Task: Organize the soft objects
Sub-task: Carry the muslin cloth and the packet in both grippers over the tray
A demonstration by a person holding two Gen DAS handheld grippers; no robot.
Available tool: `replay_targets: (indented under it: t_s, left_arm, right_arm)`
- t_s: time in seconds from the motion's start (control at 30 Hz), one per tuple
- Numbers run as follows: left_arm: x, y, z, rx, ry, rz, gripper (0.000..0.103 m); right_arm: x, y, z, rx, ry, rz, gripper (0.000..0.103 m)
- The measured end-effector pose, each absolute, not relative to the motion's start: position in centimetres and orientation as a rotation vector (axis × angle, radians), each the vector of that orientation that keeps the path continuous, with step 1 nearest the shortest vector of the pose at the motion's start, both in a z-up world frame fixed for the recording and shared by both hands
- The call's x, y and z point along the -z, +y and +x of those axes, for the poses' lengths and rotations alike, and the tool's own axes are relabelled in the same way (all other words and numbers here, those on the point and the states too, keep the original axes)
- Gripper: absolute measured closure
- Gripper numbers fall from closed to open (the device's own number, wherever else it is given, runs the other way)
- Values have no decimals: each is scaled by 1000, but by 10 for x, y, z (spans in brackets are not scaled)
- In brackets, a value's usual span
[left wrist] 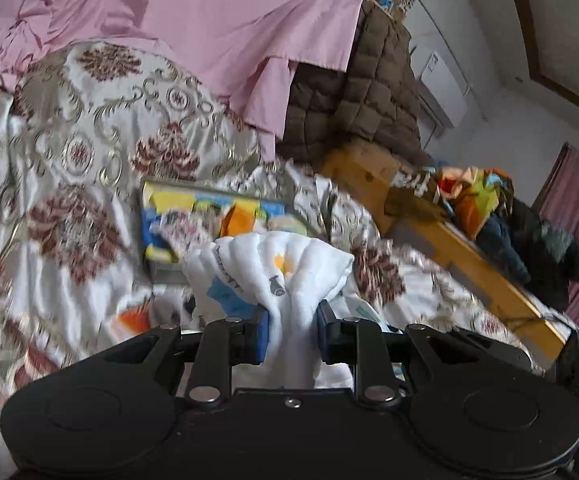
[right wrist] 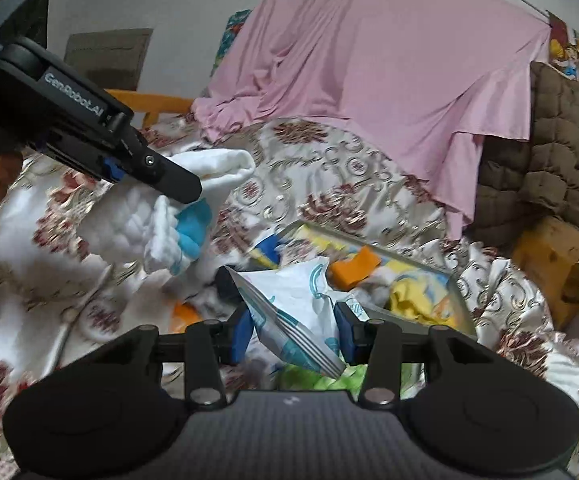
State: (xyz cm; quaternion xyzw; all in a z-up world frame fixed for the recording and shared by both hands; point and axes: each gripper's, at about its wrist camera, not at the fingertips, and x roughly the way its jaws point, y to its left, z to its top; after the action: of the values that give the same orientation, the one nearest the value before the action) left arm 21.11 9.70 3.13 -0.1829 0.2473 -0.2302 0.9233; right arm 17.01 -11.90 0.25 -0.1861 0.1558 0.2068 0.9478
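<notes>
My left gripper [left wrist: 292, 330] is shut on a white quilted cloth [left wrist: 277, 264] with blue and yellow prints, held above the bed; it also shows in the right wrist view [right wrist: 193, 196], with the cloth [right wrist: 149, 220] hanging from it. My right gripper [right wrist: 295, 330] is shut on a white cloth with teal print [right wrist: 301, 300], folded into layers. Beyond both lies a grey-rimmed box [right wrist: 459, 300] on the bed, holding colourful soft pieces in yellow, orange and blue [left wrist: 209, 212].
The bed has a white floral bedspread [left wrist: 89, 140]. A pink sheet [right wrist: 369, 80] drapes over a pile at the back, beside a brown quilted blanket [right wrist: 549, 152]. A wooden bed frame [left wrist: 461, 252] carries heaped clothes [left wrist: 501, 216] on the right.
</notes>
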Motion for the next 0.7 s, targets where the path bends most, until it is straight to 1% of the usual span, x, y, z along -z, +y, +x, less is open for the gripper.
replay_targets:
  t_s: [0.2, 0.4, 0.7]
  left_arm:
    - [-47, 82, 278, 477, 486, -355, 77]
    - [-52, 71, 344, 472, 474, -328, 77]
    - [-39, 46, 455, 415, 494, -269, 77]
  right_arm:
    - [-22, -130, 222, -400, 300, -433, 55]
    - [-34, -142, 289, -385, 327, -380, 55]
    - [-28, -153, 403, -302, 380, -324, 55]
